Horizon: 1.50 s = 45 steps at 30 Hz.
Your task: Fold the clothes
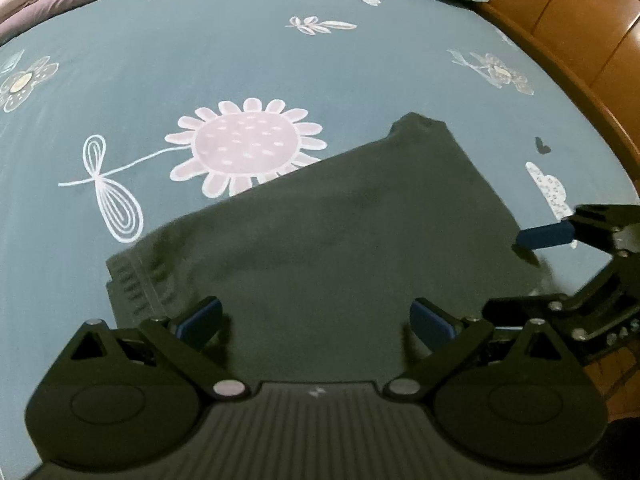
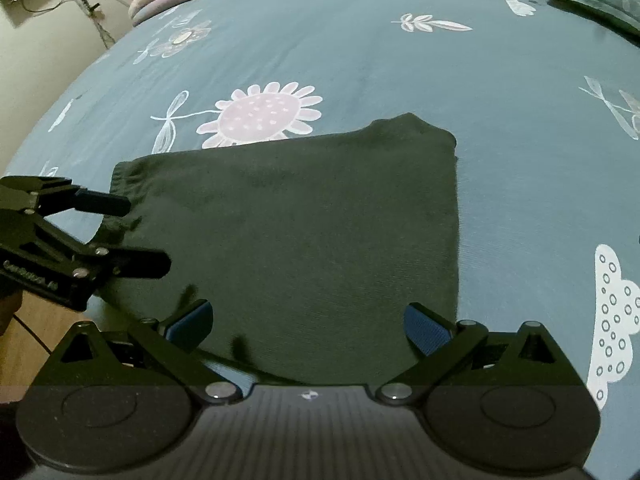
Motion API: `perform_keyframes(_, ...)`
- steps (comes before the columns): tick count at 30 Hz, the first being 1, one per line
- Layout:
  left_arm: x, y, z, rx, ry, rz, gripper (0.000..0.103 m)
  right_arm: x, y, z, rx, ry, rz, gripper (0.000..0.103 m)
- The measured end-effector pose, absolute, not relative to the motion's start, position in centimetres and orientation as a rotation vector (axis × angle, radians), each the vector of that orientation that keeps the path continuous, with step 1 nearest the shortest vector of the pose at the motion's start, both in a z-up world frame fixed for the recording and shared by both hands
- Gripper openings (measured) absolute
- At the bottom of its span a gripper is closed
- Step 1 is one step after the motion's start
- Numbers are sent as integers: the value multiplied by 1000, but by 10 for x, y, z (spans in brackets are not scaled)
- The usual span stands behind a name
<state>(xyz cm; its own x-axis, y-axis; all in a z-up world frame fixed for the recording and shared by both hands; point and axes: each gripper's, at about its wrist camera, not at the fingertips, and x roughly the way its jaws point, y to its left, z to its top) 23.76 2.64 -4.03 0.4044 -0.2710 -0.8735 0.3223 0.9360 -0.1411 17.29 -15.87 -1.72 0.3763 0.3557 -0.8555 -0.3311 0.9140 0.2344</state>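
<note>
Directly ahead of both tools, the dark green folded garment (image 2: 296, 232) lies flat on the teal floral bedsheet (image 2: 360, 52). Left gripper (image 1: 316, 322): jaws spread wide, nothing held, poised over the garment's near edge. Right gripper (image 2: 308, 326): jaws likewise wide apart and empty, above the same near edge.

Dark green garment (image 2: 304, 236), folded rectangle, flat on bedsheet (image 2: 360, 52)
</note>
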Motion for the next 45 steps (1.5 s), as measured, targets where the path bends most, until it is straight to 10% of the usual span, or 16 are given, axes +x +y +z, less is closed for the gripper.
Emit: perform_keyframes(45,219,154,-39,-359,1020,-357,100,176,-124,-12,-33,1107,384,103)
